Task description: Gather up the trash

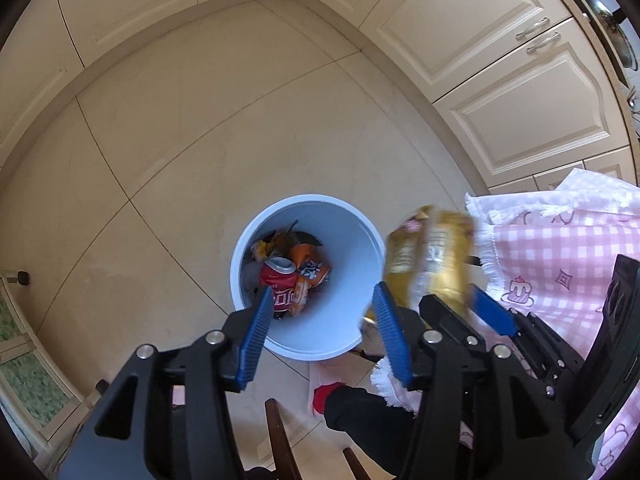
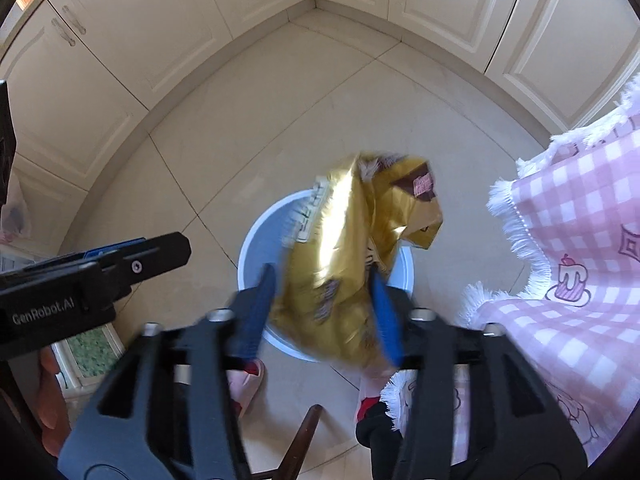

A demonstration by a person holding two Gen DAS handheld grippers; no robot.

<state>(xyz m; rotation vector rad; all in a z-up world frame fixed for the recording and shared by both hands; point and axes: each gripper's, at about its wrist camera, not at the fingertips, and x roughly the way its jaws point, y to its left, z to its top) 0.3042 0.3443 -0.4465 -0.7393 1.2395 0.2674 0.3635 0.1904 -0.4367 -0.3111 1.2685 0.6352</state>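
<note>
A pale blue trash bin [image 1: 360,256] stands on the tiled floor; it holds a red can [image 1: 276,276] and orange wrappers. My left gripper [image 1: 322,304] is open and empty right above the bin. A crumpled gold snack bag [image 2: 352,248] hangs blurred between the wide-spread blue fingers of my right gripper [image 2: 326,280], above the bin [image 2: 260,248]. I cannot tell whether the fingers touch the bag. The bag also shows in the left wrist view [image 1: 432,256], beside the bin's right rim, with the right gripper [image 1: 460,304] below it.
A table with a pink checked cloth [image 2: 580,240] is at the right. Cream cabinets [image 1: 500,80] ring the corner. A dark chair part [image 1: 280,440] and the person's slipper [image 2: 248,384] lie near the bin. The left gripper [image 2: 120,264] reaches in from the left.
</note>
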